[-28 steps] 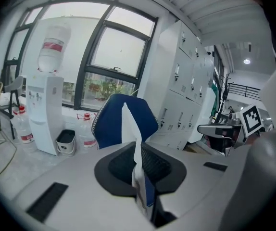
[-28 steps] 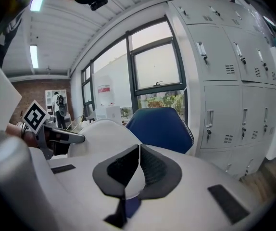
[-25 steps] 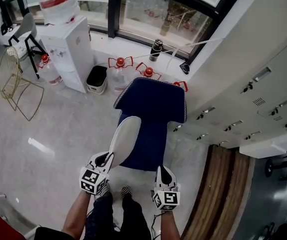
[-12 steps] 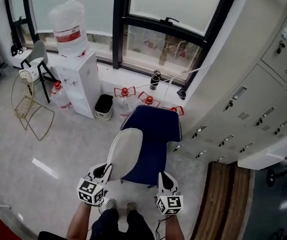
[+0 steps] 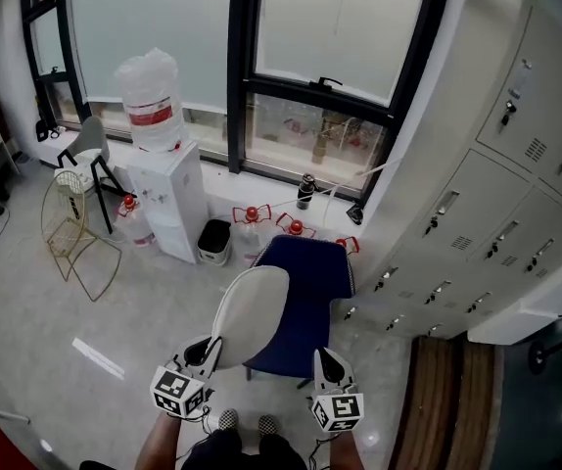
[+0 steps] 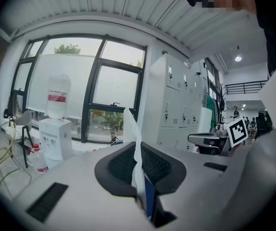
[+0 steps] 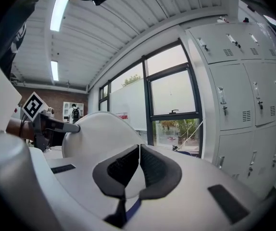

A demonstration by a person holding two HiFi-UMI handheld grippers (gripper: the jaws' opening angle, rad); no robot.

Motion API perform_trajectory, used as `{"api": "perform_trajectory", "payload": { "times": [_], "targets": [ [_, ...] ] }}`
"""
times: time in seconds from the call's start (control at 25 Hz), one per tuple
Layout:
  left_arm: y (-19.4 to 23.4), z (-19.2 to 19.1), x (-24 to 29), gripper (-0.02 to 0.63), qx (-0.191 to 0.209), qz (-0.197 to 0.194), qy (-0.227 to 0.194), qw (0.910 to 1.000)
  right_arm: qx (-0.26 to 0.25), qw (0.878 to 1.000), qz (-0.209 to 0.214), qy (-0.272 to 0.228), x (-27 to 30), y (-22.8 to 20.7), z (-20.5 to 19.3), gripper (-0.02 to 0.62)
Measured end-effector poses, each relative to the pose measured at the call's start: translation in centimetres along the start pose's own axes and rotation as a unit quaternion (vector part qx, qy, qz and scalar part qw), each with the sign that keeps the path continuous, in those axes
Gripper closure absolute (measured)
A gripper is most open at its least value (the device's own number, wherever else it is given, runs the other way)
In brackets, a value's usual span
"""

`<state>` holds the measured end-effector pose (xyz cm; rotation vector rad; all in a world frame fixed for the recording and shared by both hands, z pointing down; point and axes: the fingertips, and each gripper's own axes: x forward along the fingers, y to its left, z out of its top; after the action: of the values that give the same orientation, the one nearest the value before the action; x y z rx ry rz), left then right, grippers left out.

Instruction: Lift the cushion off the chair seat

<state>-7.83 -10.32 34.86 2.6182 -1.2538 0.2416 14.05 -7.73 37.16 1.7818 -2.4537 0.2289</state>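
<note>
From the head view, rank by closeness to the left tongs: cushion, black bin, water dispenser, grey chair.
1. cushion, gripped in the left tongs.
2. black bin, below the window.
3. water dispenser, left of bin.
4. grey chair, far left.

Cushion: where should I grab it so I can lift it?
By its thin near edge, coming from the person's side. The cushion is flat and wide, so only its rim fits between jaws. The left gripper and right gripper are each shut on that edge, apart, which probably steadies it.
</note>
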Motion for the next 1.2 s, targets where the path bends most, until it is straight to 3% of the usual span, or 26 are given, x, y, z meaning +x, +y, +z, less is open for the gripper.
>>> {"api": "perform_trajectory", "payload": {
  "times": [0.44, 0.68, 1.2],
  "targets": [
    [-0.6, 2.2, -5.9, 0.571, 0.023, 0.014, -0.023, 0.9994, -0.014, 0.999, 0.014, -0.027, -3.0, 3.2, 3.8, 0.566],
    [-0.3, 2.4, -7.8, 0.571, 0.028, 0.032, -0.035, 0.9985, -0.016, 0.999, 0.025, -0.033, -2.6, 4.3, 4.1, 0.566],
    [2.0, 2.1, -7.7, 0.571, 0.030, 0.049, -0.034, 0.9978, -0.021, 0.998, 0.039, -0.033, -0.2, 5.3, 4.4, 0.566]
  ]
}}
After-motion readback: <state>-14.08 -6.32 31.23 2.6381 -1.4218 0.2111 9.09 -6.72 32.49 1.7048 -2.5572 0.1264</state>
